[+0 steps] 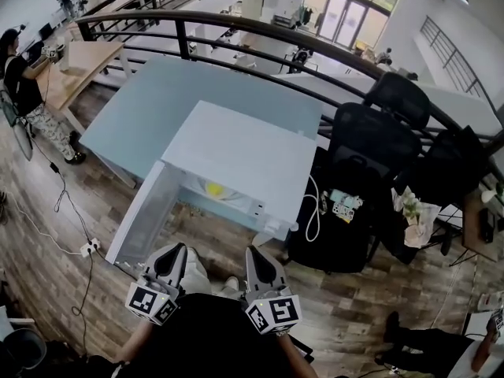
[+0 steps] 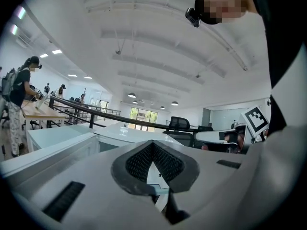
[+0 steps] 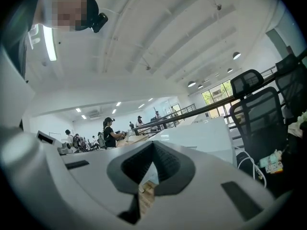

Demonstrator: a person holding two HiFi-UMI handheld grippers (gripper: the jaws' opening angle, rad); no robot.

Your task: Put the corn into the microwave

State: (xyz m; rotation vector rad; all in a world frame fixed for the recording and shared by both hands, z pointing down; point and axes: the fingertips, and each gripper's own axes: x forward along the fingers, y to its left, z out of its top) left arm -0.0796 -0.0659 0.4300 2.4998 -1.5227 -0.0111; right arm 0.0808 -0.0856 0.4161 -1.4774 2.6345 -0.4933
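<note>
Head view: corn [image 1: 213, 187] inside open microwave [image 1: 244, 152]

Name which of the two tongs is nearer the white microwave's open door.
The left tongs, close to the swung-open white door; the right tongs sit farther right.

The microwave [image 1: 236, 160] is plain white, and its open door [image 1: 146, 215] is the same white. The corn [image 1: 213, 187] inside shows bright yellow. The bench [image 1: 134, 109] is a pale blue-grey. The left tongs [image 1: 175, 250] and right tongs [image 1: 253, 252] are off-white with dark grey ribbed pads [image 2: 139, 162], and each carries a cube [image 1: 153, 302] patterned in black-and-white squares. The floor [image 1: 47, 235] is brown with a wood-plank grain. The railing [image 1: 236, 24] and the office chairs [image 1: 370, 136] are black.
</note>
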